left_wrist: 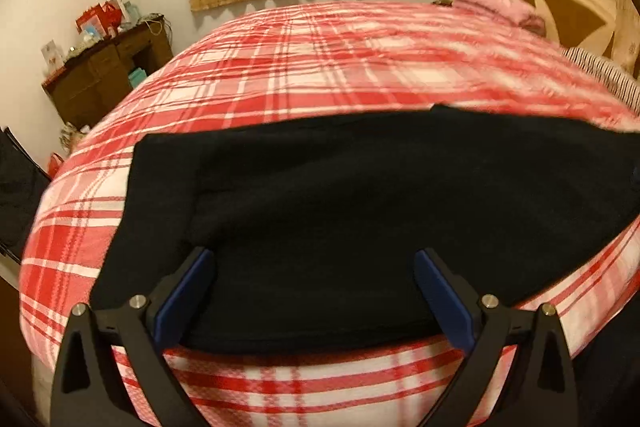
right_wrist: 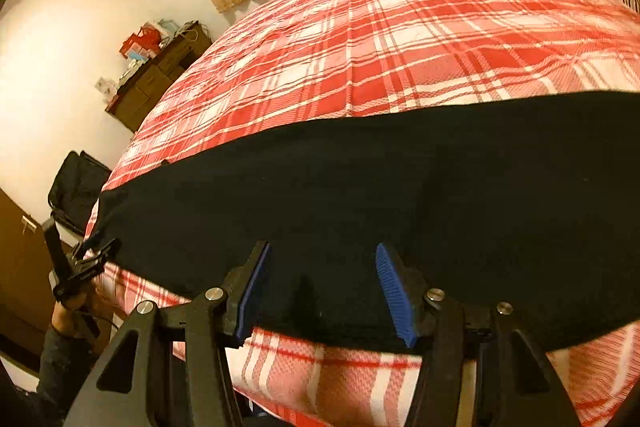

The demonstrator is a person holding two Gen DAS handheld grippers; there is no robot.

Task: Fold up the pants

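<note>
Black pants [left_wrist: 360, 195] lie flat along the near edge of a bed with a red and white plaid cover [left_wrist: 320, 67]. My left gripper [left_wrist: 314, 291] is open, its blue pads apart over the near hem of the pants at their left end. My right gripper [right_wrist: 322, 287] is open too, its pads apart over the near edge of the pants [right_wrist: 400, 187]. The left gripper also shows in the right wrist view [right_wrist: 86, 259], at the far left end of the pants, held by a hand.
A pink folded blanket [left_wrist: 496, 5] and a striped pillow [left_wrist: 608, 75] lie at the bed's far right by the cream headboard [left_wrist: 568, 7]. A dark wooden desk [left_wrist: 104, 75] with clutter stands by the far wall. A black bag [right_wrist: 78, 187] sits left of the bed.
</note>
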